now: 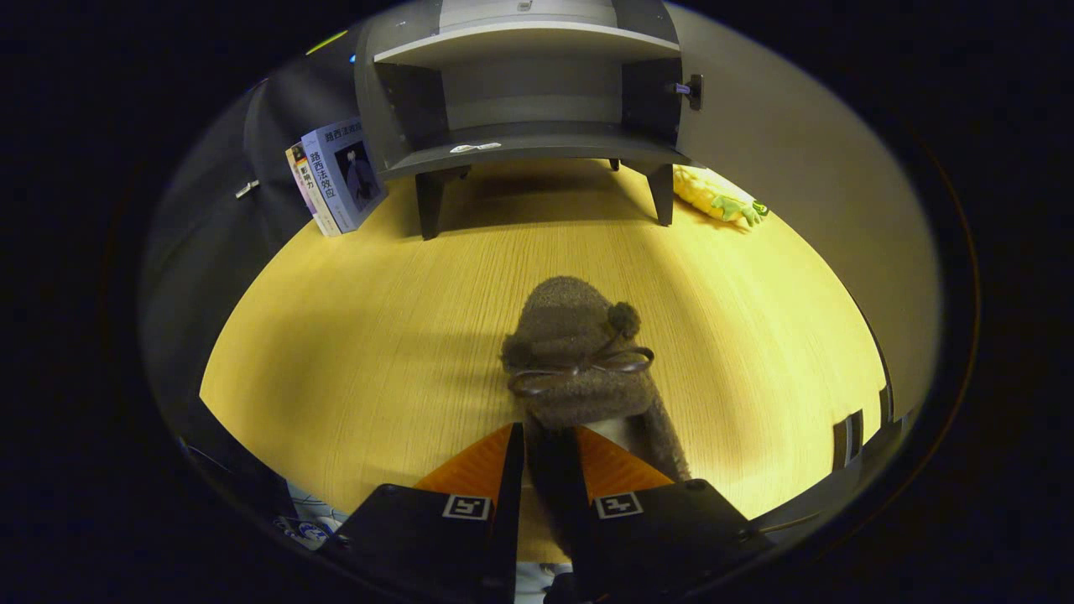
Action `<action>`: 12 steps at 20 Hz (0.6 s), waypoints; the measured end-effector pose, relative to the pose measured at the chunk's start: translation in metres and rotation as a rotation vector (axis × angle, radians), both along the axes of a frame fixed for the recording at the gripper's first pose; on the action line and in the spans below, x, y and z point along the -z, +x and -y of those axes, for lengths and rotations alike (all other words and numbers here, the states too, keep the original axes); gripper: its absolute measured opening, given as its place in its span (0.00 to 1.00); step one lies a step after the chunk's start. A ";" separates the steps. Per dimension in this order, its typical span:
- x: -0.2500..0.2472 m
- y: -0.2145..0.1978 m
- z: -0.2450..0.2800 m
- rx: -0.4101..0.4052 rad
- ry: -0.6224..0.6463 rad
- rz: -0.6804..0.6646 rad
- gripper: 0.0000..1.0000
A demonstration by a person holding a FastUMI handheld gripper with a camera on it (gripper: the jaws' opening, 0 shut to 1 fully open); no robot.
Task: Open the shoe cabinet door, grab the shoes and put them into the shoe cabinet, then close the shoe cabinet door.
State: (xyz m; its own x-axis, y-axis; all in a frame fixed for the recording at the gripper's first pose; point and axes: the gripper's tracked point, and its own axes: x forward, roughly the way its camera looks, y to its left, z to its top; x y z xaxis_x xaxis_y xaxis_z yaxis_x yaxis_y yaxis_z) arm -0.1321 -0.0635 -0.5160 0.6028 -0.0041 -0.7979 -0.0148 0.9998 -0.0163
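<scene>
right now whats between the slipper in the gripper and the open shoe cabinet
In the gripper view, only bare wooden tabletop lies between the slipper, pinched at its heel by the gripper, and the shoe cabinet. The books and plush toy sit off to either side.

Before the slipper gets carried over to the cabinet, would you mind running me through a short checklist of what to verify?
1. Grip: the tongs are closed on the heel edge of the brown fuzzy slipper: ok.
2. Slipper lifted off the table: cannot tell.
3. Cabinet door open: ok, both shelves are exposed beyond the slipper.
4. Lower shelf free for the slipper: ok, apart from a small pale item near its front edge.
5. Path across the table: ok; the books and the yellow plush toy sit off to either side of the cabinet.
</scene>
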 end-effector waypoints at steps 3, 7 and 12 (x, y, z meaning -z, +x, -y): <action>0.008 0.012 -0.001 -0.011 -0.010 -0.001 0.31; 0.013 0.032 -0.001 -0.001 -0.006 0.026 0.30; 0.018 0.052 0.000 -0.003 -0.049 0.099 0.24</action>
